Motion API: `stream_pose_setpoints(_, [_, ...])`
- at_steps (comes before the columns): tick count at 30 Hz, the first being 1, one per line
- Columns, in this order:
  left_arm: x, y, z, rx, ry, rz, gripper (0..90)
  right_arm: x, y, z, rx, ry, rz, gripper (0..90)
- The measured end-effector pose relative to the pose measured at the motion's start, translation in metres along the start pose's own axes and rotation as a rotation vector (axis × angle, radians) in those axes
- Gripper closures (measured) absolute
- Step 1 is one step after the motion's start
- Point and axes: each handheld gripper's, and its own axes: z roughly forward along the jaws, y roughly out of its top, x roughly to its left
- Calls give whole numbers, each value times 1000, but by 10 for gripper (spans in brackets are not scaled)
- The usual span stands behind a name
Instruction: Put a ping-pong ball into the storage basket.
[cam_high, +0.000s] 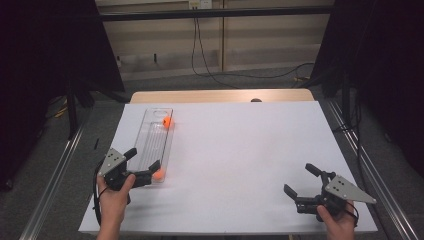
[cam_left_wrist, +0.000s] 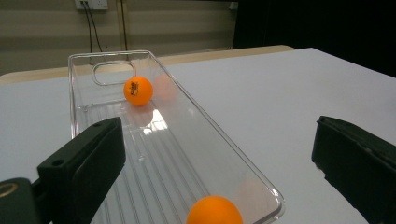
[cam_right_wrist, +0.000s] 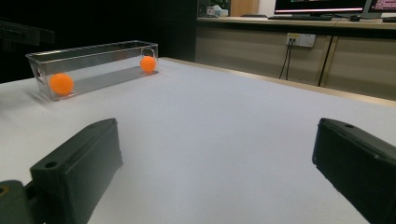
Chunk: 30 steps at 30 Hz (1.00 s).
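- Left gripper (cam_high: 145, 165): jaws spread wide and grasping nothing, positioned at the near end of the clear plastic tray (cam_high: 150, 142), one jaw over the tray interior and the other outside its right wall.
- Near orange ball (cam_high: 159, 174): lies inside the tray at its near end, between the left jaws.
- Far orange ball (cam_high: 167, 121): lies inside the tray at its far end.
- White table surface (cam_high: 240, 150): supports the tray at its left side.
- Right gripper (cam_high: 300, 182): jaws spread wide, released, near the front right corner, well apart from the tray.

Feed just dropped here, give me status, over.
Left gripper open at clear tray's near end, near ball between jaws. Far ball inside too. Right gripper open, idle. Nothing blocking.
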Motion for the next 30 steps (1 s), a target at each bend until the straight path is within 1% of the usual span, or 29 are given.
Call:
stream_pose_setpoints(5, [0,-3,-1,3,2,-9,29,0,0,0,1,1,0,9])
stream_pose_setpoints(6, [0,-4,-1,6,1,-3,29,0,0,0,1,1,2,9])
stream_pose_setpoints(7, [-1,-4,-1,1,1,-9,29,1,0,0,1,1,4,9])
stream_pose_setpoints(8, [0,-4,-1,6,0,-2,29,1,0,0,0,2,3,9])
stream_pose_setpoints(10, [-1,-5,-1,0,-2,-10,29,1,0,1,2,3,3,9])
stream_pose_setpoints(12, [-1,-5,-2,1,3,-1,29,1,0,1,1,4,3,9])
stream_pose_setpoints(21, [0,-7,-5,-5,4,8,29,0,0,1,4,4,2,9])
stream_pose_setpoints(30, [-1,-10,-7,-10,9,4,29,1,0,1,5,6,-2,9])
